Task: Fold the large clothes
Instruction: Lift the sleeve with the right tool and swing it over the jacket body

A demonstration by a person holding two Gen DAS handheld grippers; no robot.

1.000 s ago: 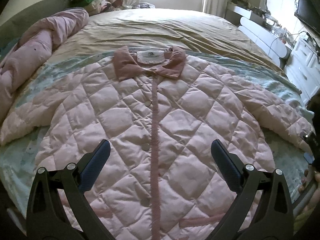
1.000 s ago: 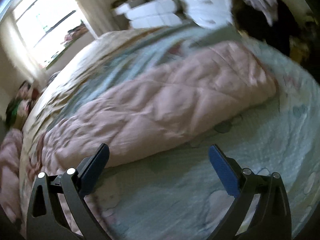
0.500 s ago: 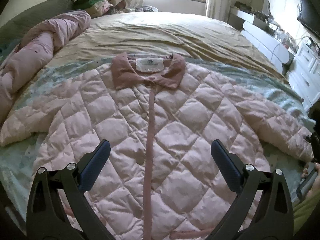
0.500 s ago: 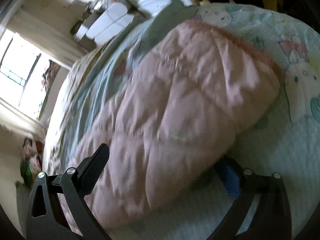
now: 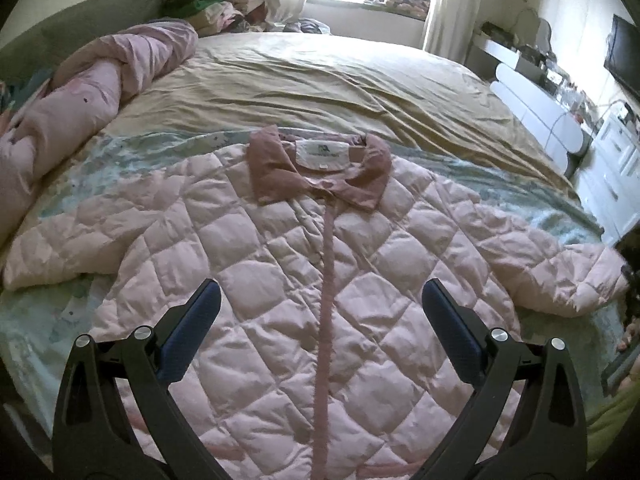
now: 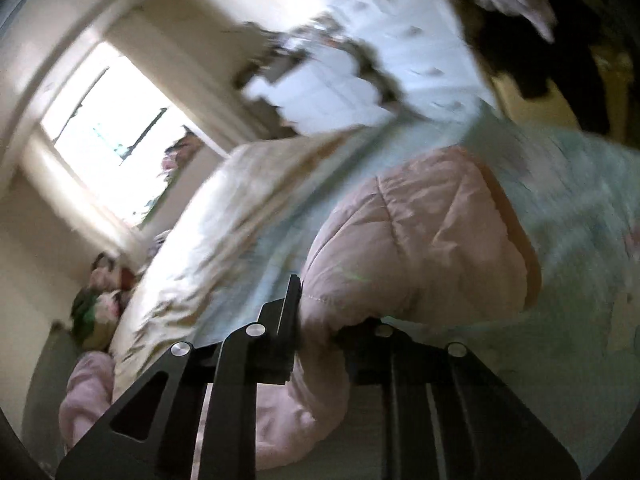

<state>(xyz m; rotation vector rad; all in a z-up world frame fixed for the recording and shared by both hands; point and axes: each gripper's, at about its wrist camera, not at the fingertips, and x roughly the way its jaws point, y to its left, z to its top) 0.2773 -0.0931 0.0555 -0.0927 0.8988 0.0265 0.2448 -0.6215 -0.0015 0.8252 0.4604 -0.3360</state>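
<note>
A pale pink quilted jacket (image 5: 256, 240) lies face up on the bed, buttoned, with its darker pink collar (image 5: 320, 168) at the far end and both sleeves spread out. My left gripper (image 5: 320, 286) hovers open above the jacket's lower front, nothing between its fingers. In the left wrist view the right-hand sleeve (image 5: 560, 276) ends at the bed's right edge. In the blurred right wrist view my right gripper (image 6: 320, 312) has its jaws closing on that sleeve (image 6: 420, 240) near the cuff; the fabric bunches between the pads.
A rolled pink duvet (image 5: 100, 92) lies along the bed's left side. Beige sheet (image 5: 320, 80) covers the far half of the bed. A pile of clothes (image 5: 224, 4) sits by the window. White drawers (image 5: 612, 176) stand close on the right.
My right gripper went from wide open beside the sleeve to closed on its cuff end, and it tilted upward. My left gripper rose and drew back a little; it stays open.
</note>
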